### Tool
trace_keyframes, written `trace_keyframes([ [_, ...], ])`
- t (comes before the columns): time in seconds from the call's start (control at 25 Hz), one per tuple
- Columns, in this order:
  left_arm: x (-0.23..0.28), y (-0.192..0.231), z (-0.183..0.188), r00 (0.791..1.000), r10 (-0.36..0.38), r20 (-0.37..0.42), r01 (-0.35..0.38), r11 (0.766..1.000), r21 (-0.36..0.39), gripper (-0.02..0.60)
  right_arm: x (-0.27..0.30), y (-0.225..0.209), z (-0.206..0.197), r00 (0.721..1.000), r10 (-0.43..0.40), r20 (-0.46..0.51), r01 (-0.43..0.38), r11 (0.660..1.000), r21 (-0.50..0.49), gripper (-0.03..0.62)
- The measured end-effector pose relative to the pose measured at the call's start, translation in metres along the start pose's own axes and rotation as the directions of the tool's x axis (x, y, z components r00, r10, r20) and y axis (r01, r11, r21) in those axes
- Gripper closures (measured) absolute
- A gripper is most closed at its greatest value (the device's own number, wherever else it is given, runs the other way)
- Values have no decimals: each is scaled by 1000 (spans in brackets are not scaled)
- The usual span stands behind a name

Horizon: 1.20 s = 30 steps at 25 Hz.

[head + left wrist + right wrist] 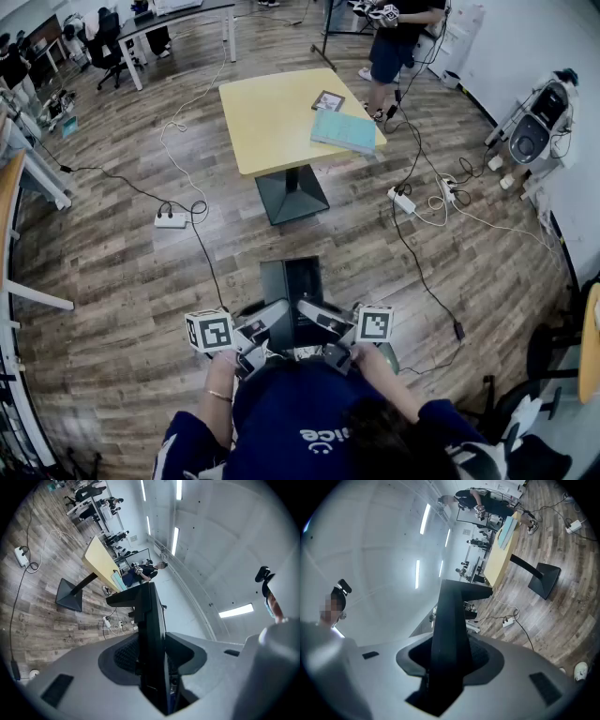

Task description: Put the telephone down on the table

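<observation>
Your left tongs (270, 326) and right tongs (317, 321) are each clamped on the black telephone (292, 284), one from either side, close in front of your body and above the wooden floor (112, 262), well apart from the yellow tabletop (267, 122) ahead. In the head view only its dark upper part shows, the near end hidden behind the tongs and your dark blue shirt (291, 412), and both gripper views show just a black slab edge-on, no keys or handset discernible. The tabletop carries a teal book (343, 130) and a small dark-framed item (328, 100) too small to identify, and a person (398, 42) beyond is cut off at the top edge
</observation>
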State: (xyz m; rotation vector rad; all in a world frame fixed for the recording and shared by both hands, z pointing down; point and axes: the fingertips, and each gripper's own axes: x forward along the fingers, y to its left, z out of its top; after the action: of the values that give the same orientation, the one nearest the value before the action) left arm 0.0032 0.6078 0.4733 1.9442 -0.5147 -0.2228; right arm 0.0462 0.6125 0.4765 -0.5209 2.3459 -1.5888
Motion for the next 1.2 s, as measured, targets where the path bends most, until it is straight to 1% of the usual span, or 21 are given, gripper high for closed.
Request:
trace_keyframes([
  [0.16,-9,8,6,1000,-2,7,2,1000,-14,410,15,1,0,1000,2,-7,-2,1000,2,416],
  [0.28,-13,14,9,1000,-4,-2,4,1000,-11,410,21,-3,-2,1000,-13,-7,13,1000,-9,421],
  [0.4,-20,16,14,1000,-21,-4,21,1000,-12,410,31,-3,-5,1000,-14,-8,13,1000,-22,421],
  [0.48,-25,21,19,1000,-17,-14,17,1000,-8,410,39,-2,-5,1000,-15,-4,14,1000,-24,421],
  [0.8,-32,34,28,999,-31,-23,31,999,-13,410,52,-10,-6,999,-50,10,50,999,-13,421],
  [0.96,-19,35,43,999,-39,-13,39,999,-2,410,56,-19,10,999,-39,9,39,999,-15,416],
  [1.2,7,59,71,1000,12,1,-12,1000,-3,410,70,-43,47,1000,-3,-19,3,1000,5,416],
])
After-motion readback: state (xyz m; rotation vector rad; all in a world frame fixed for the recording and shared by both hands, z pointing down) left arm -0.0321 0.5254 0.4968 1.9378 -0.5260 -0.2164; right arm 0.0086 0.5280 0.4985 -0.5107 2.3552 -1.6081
